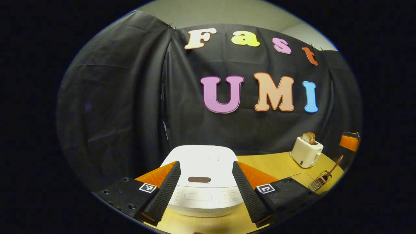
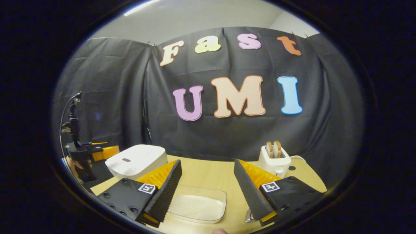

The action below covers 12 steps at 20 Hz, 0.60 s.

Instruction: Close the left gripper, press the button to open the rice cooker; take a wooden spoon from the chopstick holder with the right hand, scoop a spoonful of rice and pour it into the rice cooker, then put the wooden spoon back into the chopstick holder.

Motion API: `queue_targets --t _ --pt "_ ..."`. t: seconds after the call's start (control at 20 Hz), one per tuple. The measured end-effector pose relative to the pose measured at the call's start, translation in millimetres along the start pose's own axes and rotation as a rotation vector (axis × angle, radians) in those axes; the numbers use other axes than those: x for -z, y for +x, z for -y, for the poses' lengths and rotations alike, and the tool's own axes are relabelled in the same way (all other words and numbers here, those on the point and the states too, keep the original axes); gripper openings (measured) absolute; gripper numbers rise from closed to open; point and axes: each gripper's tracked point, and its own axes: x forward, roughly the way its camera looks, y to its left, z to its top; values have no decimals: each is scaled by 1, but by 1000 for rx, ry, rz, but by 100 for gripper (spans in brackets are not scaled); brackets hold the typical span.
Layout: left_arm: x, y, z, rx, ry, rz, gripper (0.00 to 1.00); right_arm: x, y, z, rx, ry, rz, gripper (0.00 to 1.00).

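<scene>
Two fisheye views look over a light wooden tabletop (image 2: 208, 175) inside a booth hung with black cloth.

In the left gripper view, the left hand-held gripper (image 1: 206, 183) hovers with its fingers spread wide and holding nothing. Between them sits a white rice cooker (image 1: 203, 175) near the tabletop's front edge, its lid shut. A dark oval button (image 1: 199, 179) lies on the lid near the front, with a faint control panel below it. Toward the right end of the tabletop stands a cream toaster (image 1: 306, 151) with bread (image 1: 309, 137) poking out of its top. Nearer the front right corner, a wire chopstick holder (image 1: 320, 180) carries a wooden spoon (image 1: 334, 164) whose handle leans up and to the right.

In the right gripper view, the right hand-held gripper (image 2: 208, 191) is likewise wide open and empty. Between its fingers, near the front edge, rests a clear shallow tray (image 2: 200, 203) holding a layer of white rice (image 2: 198, 206). The rice cooker is at the left end of the tabletop, lid closed, well apart from the tray. The toaster stands at the back right with two slices upright in its slots. Beyond the left edge, the other hand-held gripper appears beside the cooker, with a cable rising above it.
</scene>
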Motion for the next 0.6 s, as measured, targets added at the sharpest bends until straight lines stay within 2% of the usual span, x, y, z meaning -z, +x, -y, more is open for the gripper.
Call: queue_targets --t 0.2,0.6 --pt "-21 -33 12 -19 26 73 95 -15 -7 -4 21 -11 70 99" --pt "-46 -65 24 -36 54 167 94 -24 -14 0 42 27 99 99"
